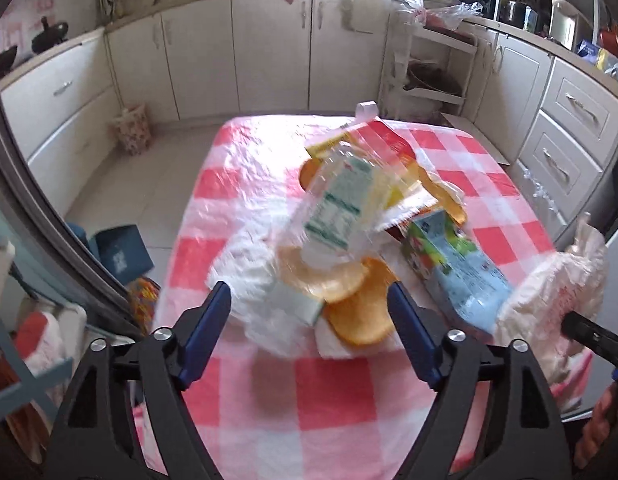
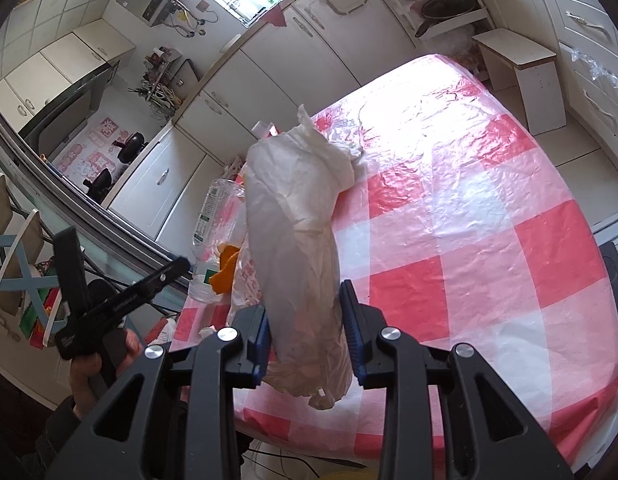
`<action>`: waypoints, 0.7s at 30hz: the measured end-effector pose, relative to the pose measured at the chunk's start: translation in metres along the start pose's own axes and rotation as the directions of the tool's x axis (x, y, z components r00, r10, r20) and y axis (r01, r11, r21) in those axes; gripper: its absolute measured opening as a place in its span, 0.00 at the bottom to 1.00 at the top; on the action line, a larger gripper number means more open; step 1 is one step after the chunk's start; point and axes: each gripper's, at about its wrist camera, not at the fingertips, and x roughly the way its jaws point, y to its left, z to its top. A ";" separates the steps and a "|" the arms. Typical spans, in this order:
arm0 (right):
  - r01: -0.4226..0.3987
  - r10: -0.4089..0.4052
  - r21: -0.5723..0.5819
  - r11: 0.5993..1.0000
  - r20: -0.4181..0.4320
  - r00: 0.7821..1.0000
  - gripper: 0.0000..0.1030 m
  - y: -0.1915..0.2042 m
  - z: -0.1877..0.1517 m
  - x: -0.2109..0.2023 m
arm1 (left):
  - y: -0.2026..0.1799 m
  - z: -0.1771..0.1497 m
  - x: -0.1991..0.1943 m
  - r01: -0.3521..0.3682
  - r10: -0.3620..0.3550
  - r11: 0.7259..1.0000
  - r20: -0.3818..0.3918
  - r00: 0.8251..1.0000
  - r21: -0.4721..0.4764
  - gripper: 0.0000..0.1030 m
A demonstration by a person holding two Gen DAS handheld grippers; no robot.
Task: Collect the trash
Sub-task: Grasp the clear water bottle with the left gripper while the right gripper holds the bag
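A pile of trash lies on the red-and-white checked tablecloth: a clear plastic bottle with a green label, orange peels, crumpled white tissue, a blue-green drink carton and a red-yellow wrapper. My left gripper is open, its blue pads just short of the peels and tissue. My right gripper is shut on a white plastic bag, held up over the table's near edge; the bag also shows in the left wrist view. The bottle and peel lie left of the bag.
Cream kitchen cabinets line the far walls. A small stool stands beyond the table's far corner. A blue dustpan and a patterned bag sit on the tiled floor at left. A sliding door frame runs along the left.
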 end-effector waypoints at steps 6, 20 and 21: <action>-0.010 0.010 0.005 1.000 -0.012 1.000 0.33 0.000 0.000 0.003 | -0.011 0.024 0.040 -0.008 0.011 0.997 -0.050 0.999 0.071 0.78; -0.020 0.020 -0.025 0.999 -0.021 1.000 0.33 0.008 0.006 0.007 | 0.001 0.020 0.013 -0.005 0.007 0.999 0.033 0.999 -0.047 0.53; -0.018 0.018 -0.035 0.999 -0.021 1.000 0.33 0.011 0.005 0.005 | 0.004 0.017 0.005 0.005 -0.002 0.998 0.041 0.999 -0.059 0.53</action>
